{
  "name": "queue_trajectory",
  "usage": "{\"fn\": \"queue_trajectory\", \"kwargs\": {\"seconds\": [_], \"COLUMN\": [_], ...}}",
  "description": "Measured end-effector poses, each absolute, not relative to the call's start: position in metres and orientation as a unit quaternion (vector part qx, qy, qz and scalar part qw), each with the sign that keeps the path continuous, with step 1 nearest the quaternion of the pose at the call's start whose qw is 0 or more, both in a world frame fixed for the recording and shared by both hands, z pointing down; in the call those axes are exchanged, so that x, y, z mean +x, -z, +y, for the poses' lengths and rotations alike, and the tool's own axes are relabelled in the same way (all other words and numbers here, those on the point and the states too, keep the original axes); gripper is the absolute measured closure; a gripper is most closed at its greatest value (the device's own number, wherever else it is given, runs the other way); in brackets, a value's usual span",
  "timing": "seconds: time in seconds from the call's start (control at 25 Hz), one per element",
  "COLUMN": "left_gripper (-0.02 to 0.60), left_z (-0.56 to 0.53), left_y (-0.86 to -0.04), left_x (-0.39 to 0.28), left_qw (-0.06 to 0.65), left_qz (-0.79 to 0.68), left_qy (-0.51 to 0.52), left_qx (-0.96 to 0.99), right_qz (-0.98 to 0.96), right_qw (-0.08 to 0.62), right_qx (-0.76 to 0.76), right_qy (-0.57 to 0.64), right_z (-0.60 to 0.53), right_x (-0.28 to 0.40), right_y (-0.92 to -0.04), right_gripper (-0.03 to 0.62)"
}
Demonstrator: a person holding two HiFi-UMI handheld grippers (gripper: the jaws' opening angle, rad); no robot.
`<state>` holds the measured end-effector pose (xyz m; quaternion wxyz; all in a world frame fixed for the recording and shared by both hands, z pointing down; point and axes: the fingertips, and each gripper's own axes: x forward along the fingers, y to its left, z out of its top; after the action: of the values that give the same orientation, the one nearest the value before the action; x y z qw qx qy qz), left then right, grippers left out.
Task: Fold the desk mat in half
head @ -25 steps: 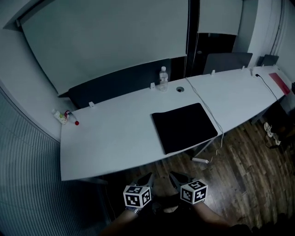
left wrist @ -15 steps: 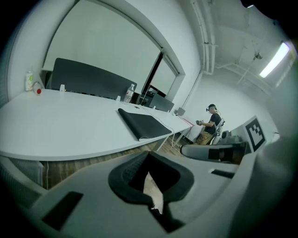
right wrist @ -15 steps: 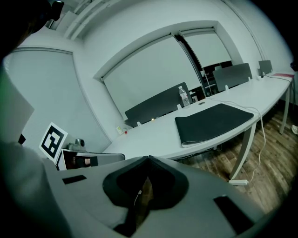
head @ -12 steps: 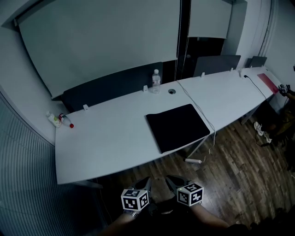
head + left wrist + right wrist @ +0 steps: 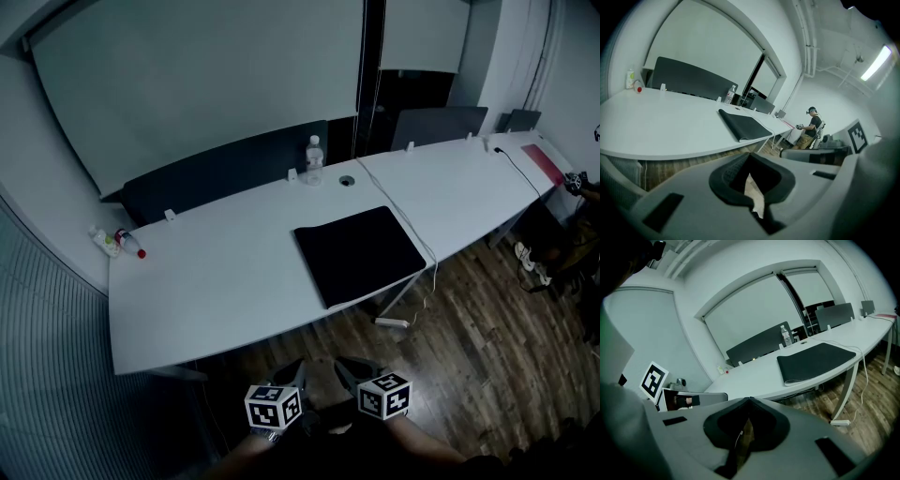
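Note:
The black desk mat [image 5: 359, 253] lies flat and unfolded near the front edge of the long white desk [image 5: 216, 281]. It also shows in the left gripper view as the mat [image 5: 745, 125] and in the right gripper view as the mat [image 5: 815, 361]. Both grippers hang low over the floor, well short of the desk. The left gripper [image 5: 298, 366] is shut and empty, its jaw tips [image 5: 750, 157] meeting. Beside it, the right gripper [image 5: 345, 364] is shut too, with nothing between its jaws [image 5: 749, 401].
A water bottle [image 5: 313, 161] stands at the desk's back edge, and small bottles [image 5: 117, 242] sit at its far left. A white cable [image 5: 417, 239] runs past the mat's right side down to a power strip [image 5: 394, 323] on the wooden floor. A person [image 5: 813, 133] stands far right.
The desk and mat sit slightly further left in the head view. Both grippers have dropped a little toward the bottom edge and stay shut.

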<state>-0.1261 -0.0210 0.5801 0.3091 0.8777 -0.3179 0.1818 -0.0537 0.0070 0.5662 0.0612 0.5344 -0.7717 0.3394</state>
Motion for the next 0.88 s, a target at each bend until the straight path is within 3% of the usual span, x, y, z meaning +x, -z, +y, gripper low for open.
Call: {"fn": "queue_trajectory", "kwargs": {"seconds": [0.88], "left_gripper": [0.575], "left_z": [-0.007], "left_y": [-0.583], "left_x": [-0.118], "left_qw": [0.307], "left_qz": [-0.314], "left_qy": [-0.191], "left_qx": [0.878], "right_qz": [-0.775], "right_qw": [0.059], "right_qx": [0.531], "right_qy": [-0.338], "right_z": [0.021], "right_x": [-0.049], "right_y": [-0.568], "right_gripper": [0.571]}}
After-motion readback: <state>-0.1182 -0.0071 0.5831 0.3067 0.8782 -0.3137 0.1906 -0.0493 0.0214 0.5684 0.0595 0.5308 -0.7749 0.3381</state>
